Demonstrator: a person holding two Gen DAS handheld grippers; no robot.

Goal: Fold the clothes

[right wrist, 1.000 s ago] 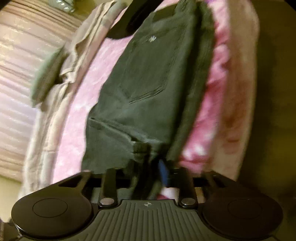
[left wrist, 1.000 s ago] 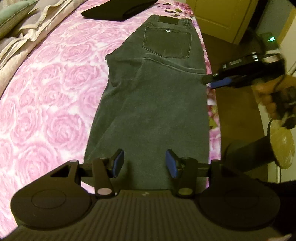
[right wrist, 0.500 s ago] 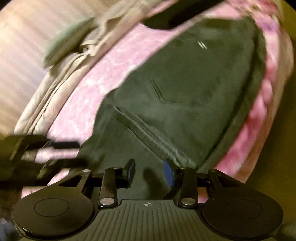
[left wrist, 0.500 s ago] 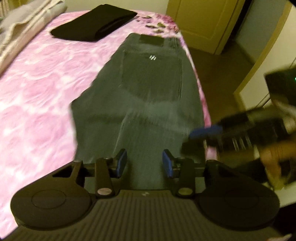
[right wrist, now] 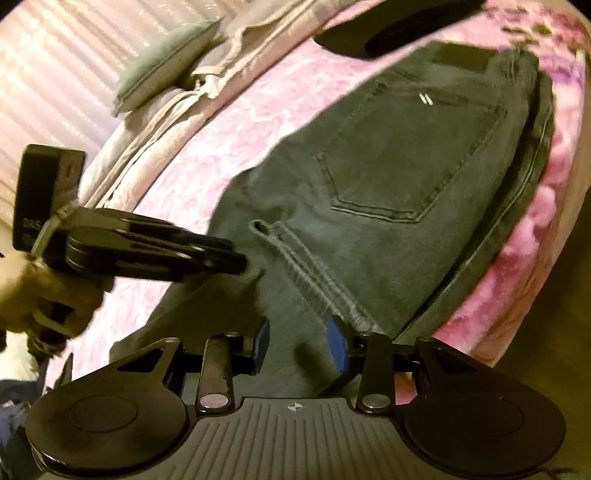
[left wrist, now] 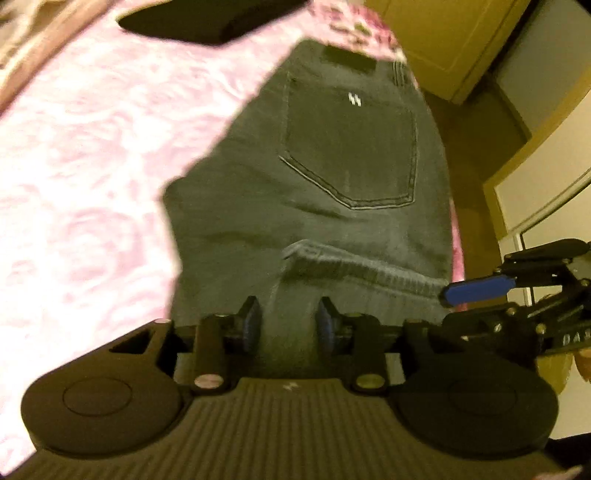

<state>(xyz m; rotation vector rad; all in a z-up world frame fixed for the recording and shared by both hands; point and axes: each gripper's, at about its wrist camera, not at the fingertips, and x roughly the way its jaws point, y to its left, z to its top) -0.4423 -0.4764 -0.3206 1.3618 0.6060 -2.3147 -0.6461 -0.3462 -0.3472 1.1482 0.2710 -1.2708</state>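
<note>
**Dark jeans on pink bedspread, both grippers at the folded-over hem**

Jeans [left wrist: 332, 177]: dark grey, flat on pink floral bedspread [left wrist: 92, 155], back pocket up, along the bed's edge; hem end doubled back toward the seat. Left gripper [left wrist: 288, 325]: jaws partly open, denim between them; grip cannot be told. Right gripper [right wrist: 299, 343]: same, grip unclear. Black folded garment [left wrist: 207, 18]: beyond the waistband.

The bed [left wrist: 74, 155] wears a pink rose-patterned cover, with a green pillow [right wrist: 162, 64] and a crumpled beige blanket [right wrist: 221, 55] at its far end. Beside it lies brown floor [left wrist: 476, 122], a yellowish door [left wrist: 443, 40], all in dim warm light.
</note>
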